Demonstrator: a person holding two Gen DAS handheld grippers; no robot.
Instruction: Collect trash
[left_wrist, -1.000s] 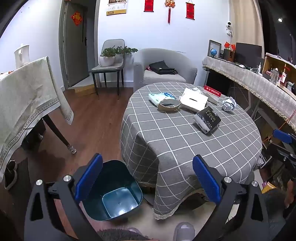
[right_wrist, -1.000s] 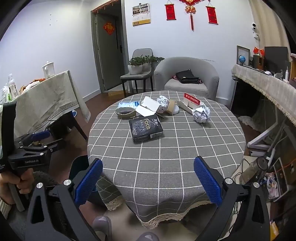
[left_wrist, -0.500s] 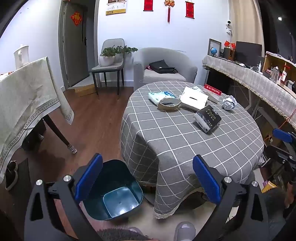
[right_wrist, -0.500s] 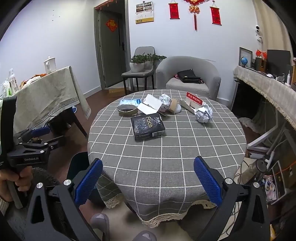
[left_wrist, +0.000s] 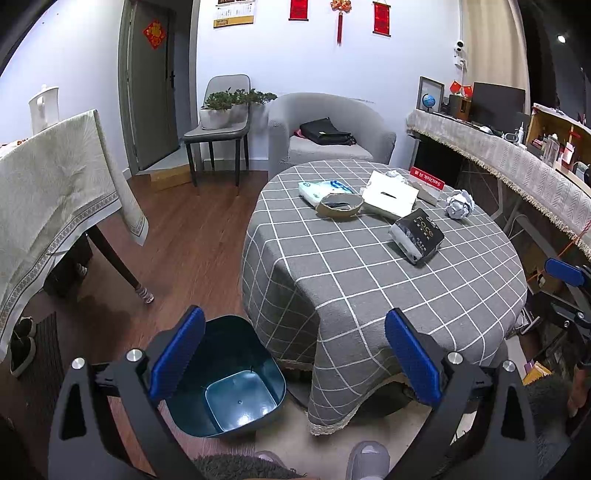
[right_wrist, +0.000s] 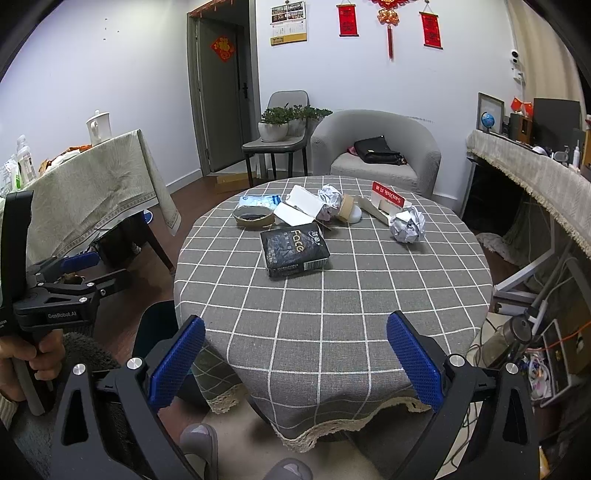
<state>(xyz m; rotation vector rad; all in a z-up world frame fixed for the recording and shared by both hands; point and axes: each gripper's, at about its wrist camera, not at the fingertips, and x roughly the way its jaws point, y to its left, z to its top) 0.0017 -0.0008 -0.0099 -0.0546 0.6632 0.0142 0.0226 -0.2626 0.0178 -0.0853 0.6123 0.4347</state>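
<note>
Indoor light even, cool, moderately bright across both my wrist views. Ceiling spot (left_wrist: 561, 38) glows at top right of left view. White wall (right_wrist: 369, 81) lit flat, faintly bluish. Soft shadow under round table (right_wrist: 332, 295) near its front edge. Glossy sheen inside teal bin (left_wrist: 240, 398). Heavy fisheye bending; door frame (right_wrist: 192, 96) curves; corners vignetted black. Focus sharp throughout, no motion blur.
</note>
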